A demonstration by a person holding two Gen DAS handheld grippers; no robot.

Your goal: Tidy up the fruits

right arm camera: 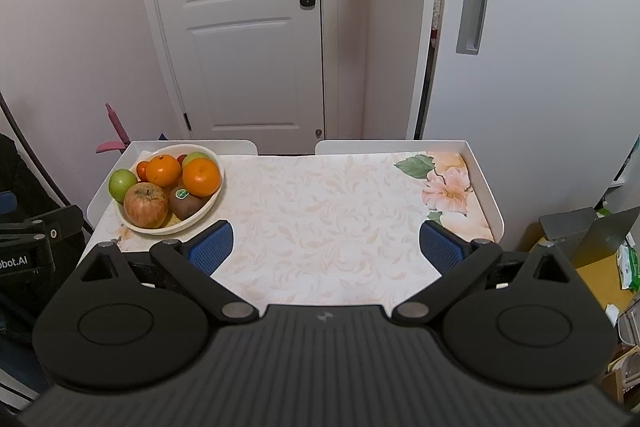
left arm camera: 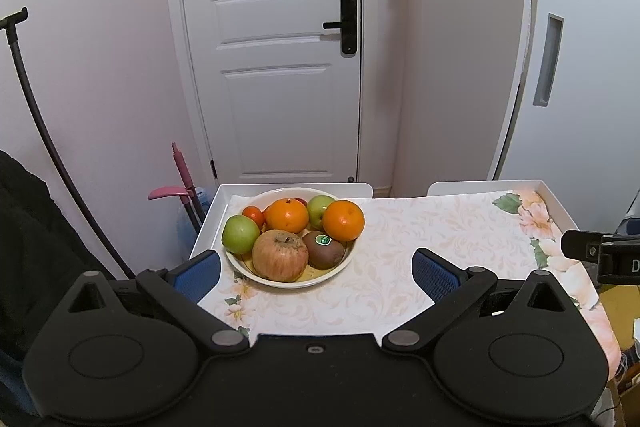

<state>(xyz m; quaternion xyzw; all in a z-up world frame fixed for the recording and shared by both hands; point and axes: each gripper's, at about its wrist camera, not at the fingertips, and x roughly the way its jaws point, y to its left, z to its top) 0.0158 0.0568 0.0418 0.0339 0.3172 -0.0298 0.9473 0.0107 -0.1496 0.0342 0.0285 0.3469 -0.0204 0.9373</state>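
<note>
A cream bowl point(left arm camera: 244, 267) sits at the table's far left and holds fruit: two oranges point(left arm camera: 343, 220), two green apples point(left arm camera: 240, 233), a reddish apple point(left arm camera: 280, 255), a kiwi with a sticker point(left arm camera: 323, 249) and small red-orange fruits point(left arm camera: 253, 214). The bowl also shows in the right wrist view point(right arm camera: 140, 225). My left gripper point(left arm camera: 316, 273) is open and empty, just in front of the bowl. My right gripper point(right arm camera: 326, 247) is open and empty, over the table's middle, to the right of the bowl.
The table point(right arm camera: 320, 203) has a floral cloth and a raised white rim point(right arm camera: 484, 179). A white door point(left arm camera: 276, 47) stands behind it. A pink-handled tool point(left arm camera: 180, 171) leans at the left. Boxes and clutter point(right arm camera: 592, 251) lie at the right.
</note>
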